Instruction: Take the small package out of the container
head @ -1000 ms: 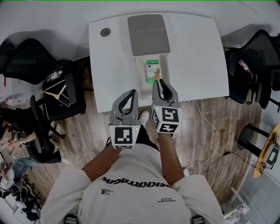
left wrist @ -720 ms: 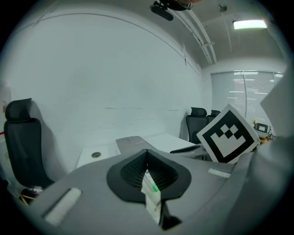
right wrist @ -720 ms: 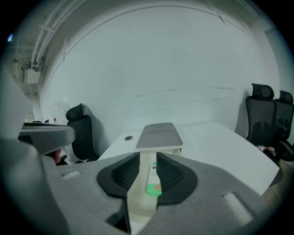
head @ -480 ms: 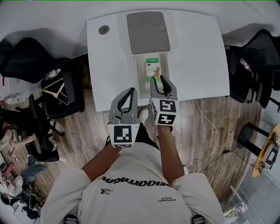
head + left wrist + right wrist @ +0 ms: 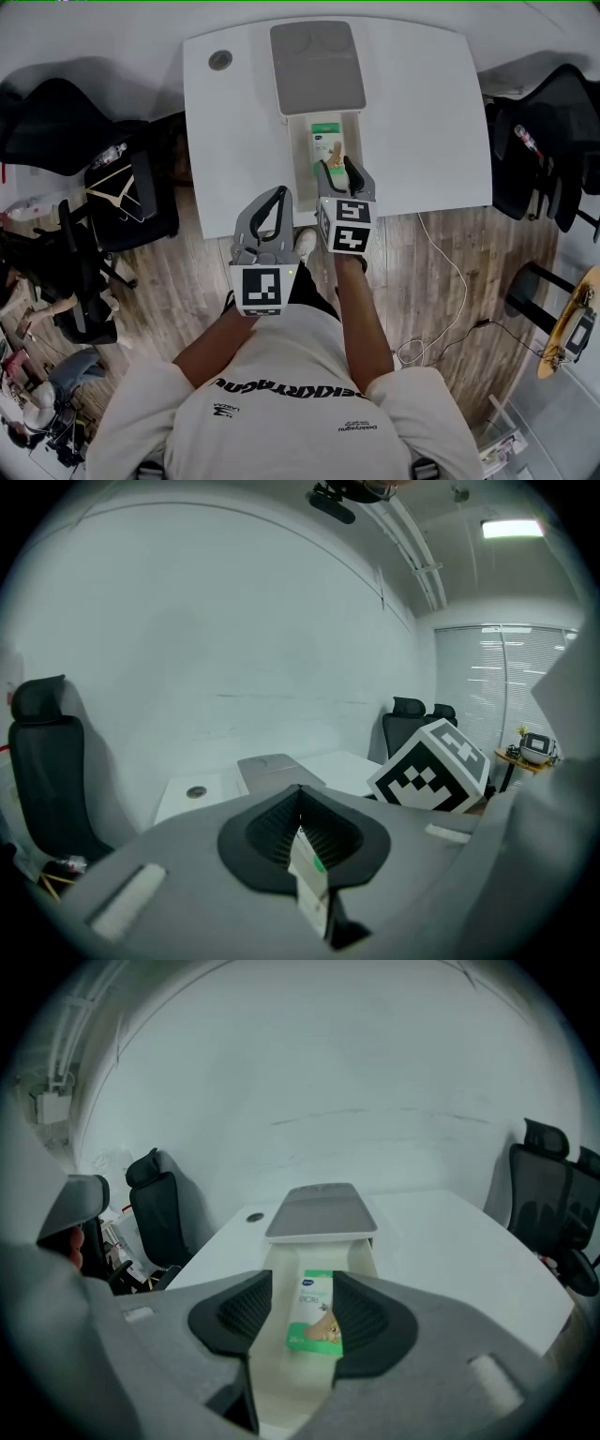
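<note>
Seen from above, a person holds tongs in each hand at a white counter point(image 5: 422, 122). The right tongs point(image 5: 302, 1309) are opening, jaws apart. A small green-and-white package point(image 5: 317, 1314) shows between them, unpressed, lying flat in the open container point(image 5: 294, 141). The left tongs point(image 5: 300, 791) are closed together beside them

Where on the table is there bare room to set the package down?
The widest bare patch of table lies right of the container, out to the right edge. A narrower one lies left of it, between the round cap and the near edge. The middle strip is crowded: lid, container, package.
</note>
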